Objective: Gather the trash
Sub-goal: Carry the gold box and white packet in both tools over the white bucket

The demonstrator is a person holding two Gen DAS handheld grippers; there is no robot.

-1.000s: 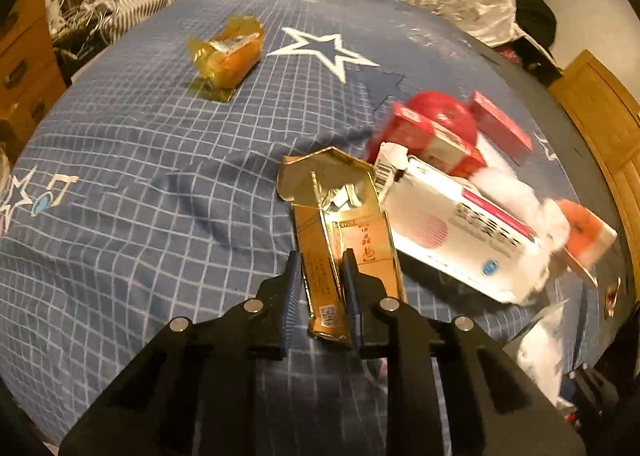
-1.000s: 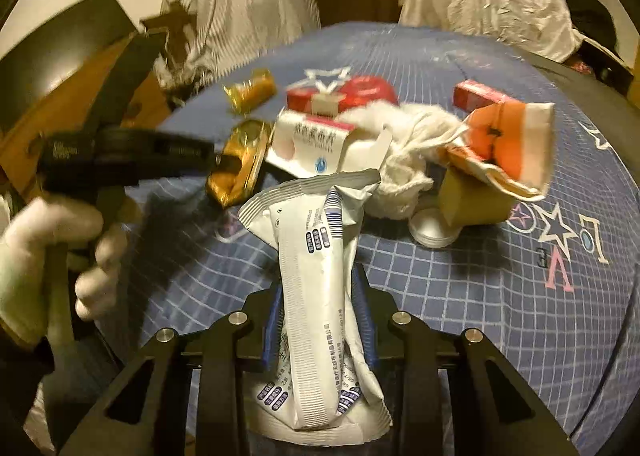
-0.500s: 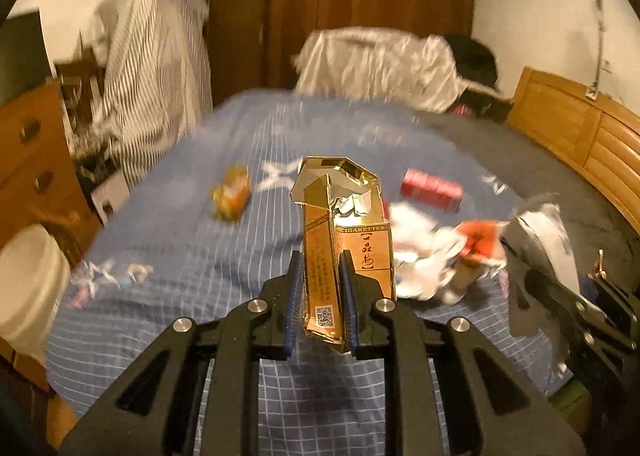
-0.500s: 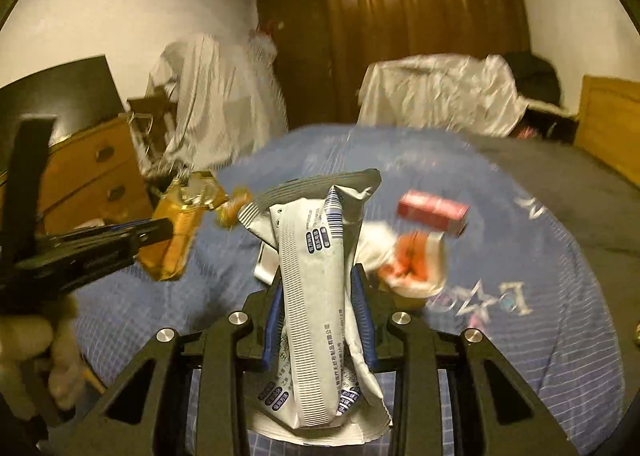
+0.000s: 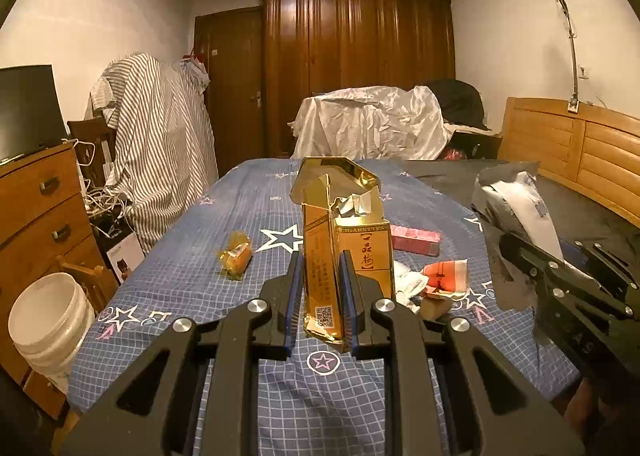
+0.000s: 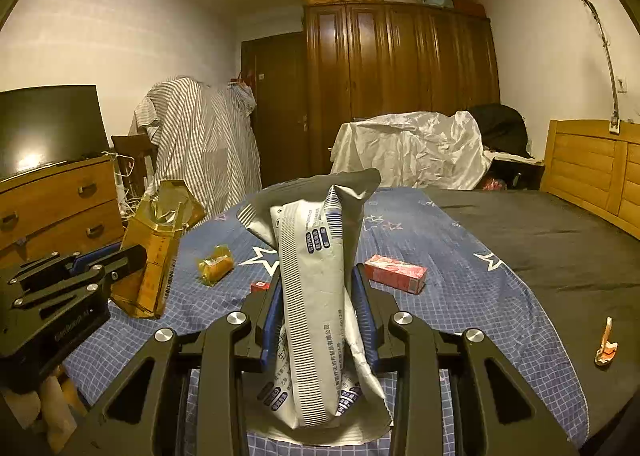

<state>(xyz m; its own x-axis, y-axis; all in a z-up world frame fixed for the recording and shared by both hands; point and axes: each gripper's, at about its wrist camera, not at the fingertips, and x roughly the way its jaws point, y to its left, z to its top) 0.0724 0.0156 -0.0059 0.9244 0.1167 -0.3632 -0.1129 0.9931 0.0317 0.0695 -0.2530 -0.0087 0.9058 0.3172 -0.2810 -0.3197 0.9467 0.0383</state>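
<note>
At the far left a white bucket [image 5: 50, 322] stands on the floor beside the wooden dresser [image 5: 38, 208], below the edge of the bed; the blue checked bedspread [image 5: 192, 280] with its white stars covers the near part of the mattress. An orange wrapped snack [image 5: 235, 254] lies on the spread, left of a white star and well apart from the other litter. The left gripper [image 5: 320, 288] is held above the near edge of the bed, its fingers [image 5: 294, 296] pinching a gold cigarette pack [image 5: 344, 240] upright, the torn lid flipped open at the top. Just right of the pack, on the spread, lie crumpled white tissue [image 5: 408, 282] and a red-and-white wrapper [image 5: 446, 274]; something yellowish sits beneath that wrapper, though it is too hidden to name. Behind them a red box [image 5: 416, 239] lies flat. The right gripper [image 6: 320, 308] clamps a silver-white plastic pouch [image 6: 316, 276] that stands up between its blue-padded fingers [image 6: 362, 308], above the spread. Farthest right, a small orange scrap [image 6: 606, 344] rests on the black sheet [image 6: 552, 240], alone.
</note>
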